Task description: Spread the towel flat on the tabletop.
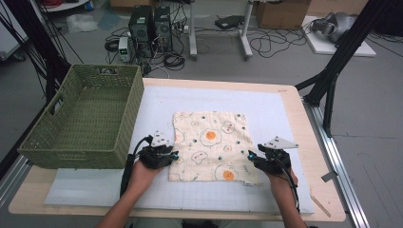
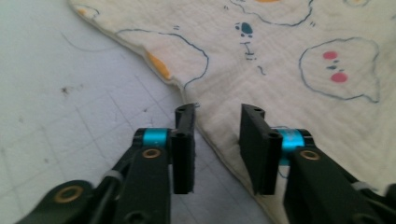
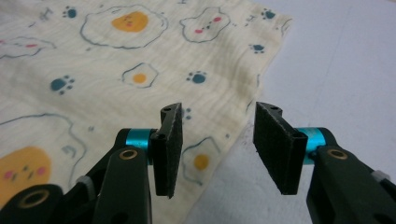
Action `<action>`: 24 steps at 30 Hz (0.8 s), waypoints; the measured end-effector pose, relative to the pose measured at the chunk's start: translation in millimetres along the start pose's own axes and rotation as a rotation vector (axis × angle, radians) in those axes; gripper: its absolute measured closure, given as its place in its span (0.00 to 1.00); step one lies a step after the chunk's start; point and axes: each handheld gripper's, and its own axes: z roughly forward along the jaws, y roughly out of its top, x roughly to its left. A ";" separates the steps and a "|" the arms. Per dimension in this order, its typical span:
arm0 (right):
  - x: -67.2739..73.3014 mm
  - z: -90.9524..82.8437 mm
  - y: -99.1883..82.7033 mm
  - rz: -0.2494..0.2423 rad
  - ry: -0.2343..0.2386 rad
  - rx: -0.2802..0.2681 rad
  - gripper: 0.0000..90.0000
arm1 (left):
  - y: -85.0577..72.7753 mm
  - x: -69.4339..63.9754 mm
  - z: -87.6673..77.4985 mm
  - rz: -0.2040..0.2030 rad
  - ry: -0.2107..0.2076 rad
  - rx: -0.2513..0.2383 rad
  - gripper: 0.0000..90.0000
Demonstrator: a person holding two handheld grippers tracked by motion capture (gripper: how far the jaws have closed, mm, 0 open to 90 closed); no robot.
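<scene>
Left gripper (image 2: 217, 114): jaws parted, straddling near-left hem of cloth (image 1: 211, 145), not pinching | Right gripper (image 3: 217, 116): released, jaws over near-right hem | Cloth: flat on white mat (image 1: 285, 123), beside green basket (image 1: 85, 116) | Progress: unfolded; both edge grasps and fold remain.

A cream cloth (image 2: 280, 70) printed with blue-outlined fried eggs, orange yolks, teal paw prints and pink-cheeked faces is lying between and ahead of the black jaws with turquoise pins. A white gridded mat (image 2: 70, 116) is showing left of them. A green woven basket (image 1: 85, 118) is sitting on it.
</scene>
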 end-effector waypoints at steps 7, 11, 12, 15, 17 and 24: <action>12.1 -11.3 -8.9 -0.001 0.031 -0.001 0.56 | -4.3 15.5 -13.9 -0.018 0.111 0.028 0.97; 19.1 -14.4 -13.1 0.015 0.081 -0.006 0.54 | -11.2 21.2 -20.9 -0.089 0.053 -0.012 0.77; 21.8 -14.5 -13.1 0.017 0.093 -0.005 0.56 | -11.8 19.5 -22.3 -0.084 0.040 -0.025 0.70; 30.2 -12.7 -13.7 -0.015 0.129 0.011 0.59 | -11.6 12.6 -27.9 -0.048 0.003 -0.064 0.63; 34.3 -10.5 -16.1 -0.013 0.172 0.016 0.59 | -12.0 9.4 -30.6 -0.025 -0.025 -0.072 0.69; 46.2 -4.9 -19.7 -0.054 0.243 0.072 0.68 | -23.4 -0.9 -27.1 0.016 -0.067 -0.018 0.76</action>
